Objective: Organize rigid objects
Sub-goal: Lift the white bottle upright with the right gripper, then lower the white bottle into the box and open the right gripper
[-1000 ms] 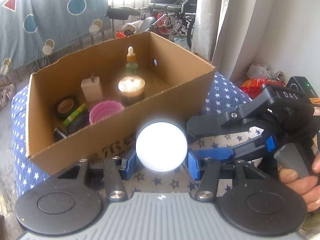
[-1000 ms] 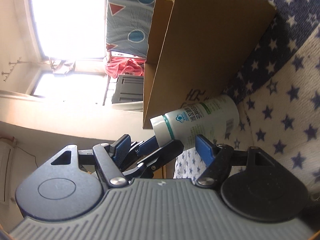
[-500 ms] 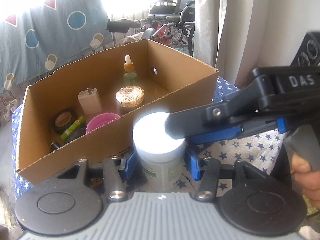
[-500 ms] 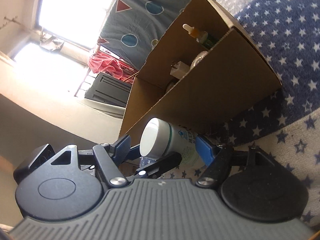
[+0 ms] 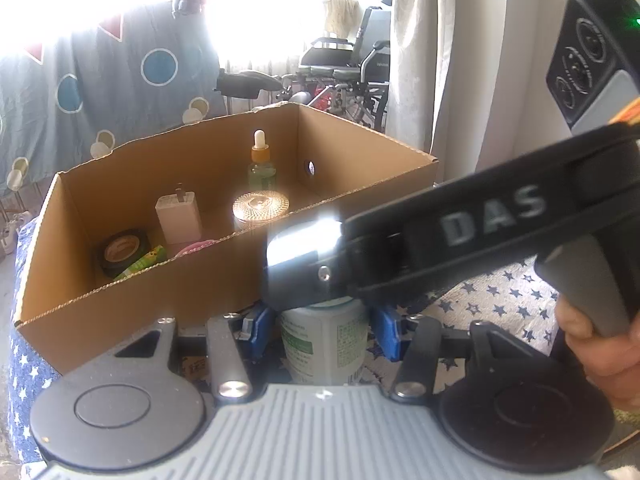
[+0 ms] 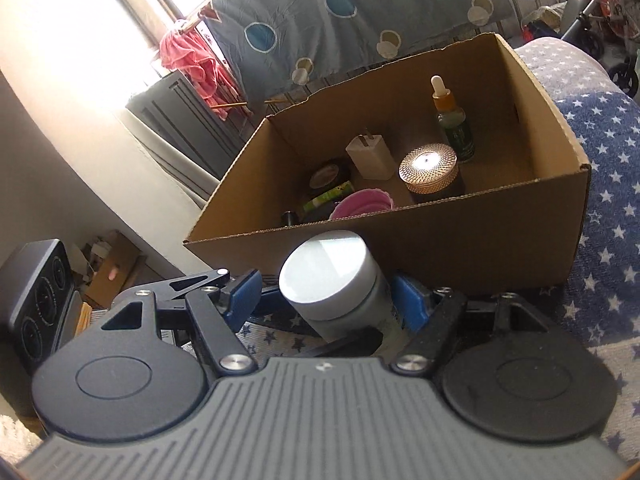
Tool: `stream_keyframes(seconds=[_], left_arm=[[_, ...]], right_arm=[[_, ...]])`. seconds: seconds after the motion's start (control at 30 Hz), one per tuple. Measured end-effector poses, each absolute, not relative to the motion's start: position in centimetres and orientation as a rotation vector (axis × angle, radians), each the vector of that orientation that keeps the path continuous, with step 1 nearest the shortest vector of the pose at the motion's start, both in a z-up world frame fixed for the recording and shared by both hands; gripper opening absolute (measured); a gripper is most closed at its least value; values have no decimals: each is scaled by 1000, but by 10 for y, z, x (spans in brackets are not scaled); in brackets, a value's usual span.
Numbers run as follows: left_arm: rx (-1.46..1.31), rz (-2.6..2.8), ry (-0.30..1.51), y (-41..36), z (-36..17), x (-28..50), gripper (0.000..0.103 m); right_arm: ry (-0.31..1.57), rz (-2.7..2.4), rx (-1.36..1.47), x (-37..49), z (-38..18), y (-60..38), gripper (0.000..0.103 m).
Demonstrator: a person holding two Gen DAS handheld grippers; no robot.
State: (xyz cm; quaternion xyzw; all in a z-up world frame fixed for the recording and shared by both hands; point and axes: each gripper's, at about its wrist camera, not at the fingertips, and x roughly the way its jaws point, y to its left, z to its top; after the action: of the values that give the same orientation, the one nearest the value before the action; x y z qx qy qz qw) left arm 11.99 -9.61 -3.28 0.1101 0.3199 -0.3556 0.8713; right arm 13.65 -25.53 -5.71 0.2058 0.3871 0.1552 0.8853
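A white bottle (image 5: 324, 344) with a white cap (image 6: 324, 268) stands upright on the star-patterned cloth, just in front of the cardboard box (image 5: 192, 280). My left gripper (image 5: 320, 326) is shut on the bottle's body, a blue pad on each side. My right gripper (image 6: 326, 296) straddles the cap from the right. Its jaws are closing, and a gap still shows beside its left pad. In the left wrist view one of its fingers (image 5: 304, 276) crosses in front of the cap and hides part of it.
The open box (image 6: 440, 240) holds a dropper bottle (image 6: 452, 120), a white charger (image 6: 370, 156), a gold-lidded jar (image 6: 430, 172), a tape roll (image 5: 122, 252), a pink cup (image 6: 362, 204) and a green tube. A hand (image 5: 600, 344) holds the right handle. Curtain and wheelchair stand behind.
The bottle has gone from lying on its side to standing upright. The right gripper has risen, rolled level and swung across over the cap. The left gripper has dipped slightly.
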Motion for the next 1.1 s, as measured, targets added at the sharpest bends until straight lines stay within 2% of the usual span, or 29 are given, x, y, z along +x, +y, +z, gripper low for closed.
stream_keyframes(seconds=[0.07,0.27,0.53,0.63,0.8,1.1], left_arm=[[211,-752,666,-92,-31,119,53],[211,-770,594,-80,-4,100,53],[227,-770,409,-84,57,92,53],[238,-770,376,-98,67,101,53],[230,-785,397,-124,67,129,53],[211,-782,503,-157,43,180,53]], right_arm=[[809,308,406,142,-60,-254,62],[784,329,387,128,-36,-250,61],[677,370,314,113,35,-252,60],[636,357,278,120,60,-261,53],[630,355,288,145,75,-290,53],[675,368,264,195,61,-331,52]])
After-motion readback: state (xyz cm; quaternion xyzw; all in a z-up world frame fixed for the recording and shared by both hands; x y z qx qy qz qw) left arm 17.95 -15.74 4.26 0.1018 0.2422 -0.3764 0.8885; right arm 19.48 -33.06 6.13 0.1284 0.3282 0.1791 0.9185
